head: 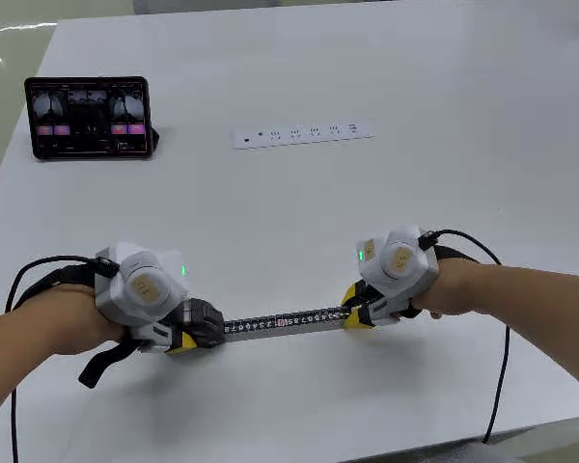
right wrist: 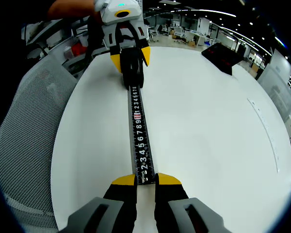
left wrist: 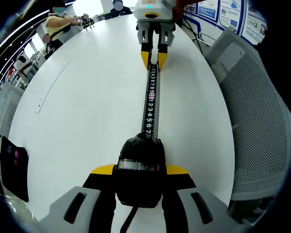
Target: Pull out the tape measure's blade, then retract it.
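The black tape measure (head: 201, 321), near the table's (head: 386, 68) front edge, has its numbered blade (head: 285, 321) drawn out straight.

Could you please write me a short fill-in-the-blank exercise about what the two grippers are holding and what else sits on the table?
The left gripper is shut on the black ____ of the tape measure.
The right gripper is shut on the tip of the pulled-out ____.
In the head view, the tablet stands to the ____ of the power strip.
Missing words: case; blade; left.
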Action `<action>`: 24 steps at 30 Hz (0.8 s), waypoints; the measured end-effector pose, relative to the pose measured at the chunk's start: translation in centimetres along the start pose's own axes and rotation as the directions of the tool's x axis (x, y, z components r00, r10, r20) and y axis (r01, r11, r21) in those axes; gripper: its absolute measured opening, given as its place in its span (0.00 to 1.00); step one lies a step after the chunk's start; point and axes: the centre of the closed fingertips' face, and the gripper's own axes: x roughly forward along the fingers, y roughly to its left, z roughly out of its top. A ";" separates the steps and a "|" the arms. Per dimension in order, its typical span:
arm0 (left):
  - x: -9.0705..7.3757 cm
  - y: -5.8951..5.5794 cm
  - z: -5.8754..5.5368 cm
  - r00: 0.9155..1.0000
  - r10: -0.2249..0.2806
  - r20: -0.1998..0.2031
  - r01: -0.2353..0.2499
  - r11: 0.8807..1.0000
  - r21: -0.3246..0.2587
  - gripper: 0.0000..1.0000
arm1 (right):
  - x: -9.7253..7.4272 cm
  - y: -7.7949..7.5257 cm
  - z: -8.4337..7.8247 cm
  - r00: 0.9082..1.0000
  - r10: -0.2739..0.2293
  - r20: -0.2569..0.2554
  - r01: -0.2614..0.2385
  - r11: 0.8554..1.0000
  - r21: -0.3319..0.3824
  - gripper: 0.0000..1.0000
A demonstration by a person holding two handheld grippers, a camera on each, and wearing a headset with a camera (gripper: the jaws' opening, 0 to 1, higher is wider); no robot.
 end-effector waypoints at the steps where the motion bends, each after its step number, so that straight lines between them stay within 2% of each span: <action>1: 0.0 0.0 0.0 1.000 0.000 0.000 0.000 1.000 0.000 0.31 | 0.0 0.0 0.0 1.000 0.000 0.000 0.000 1.000 0.000 0.09; 24: 0.0 -0.1 0.0 1.000 -0.001 0.003 0.001 1.000 -0.003 0.31 | -0.8 -0.2 -1.4 1.000 -0.002 -0.011 0.002 1.000 0.016 0.09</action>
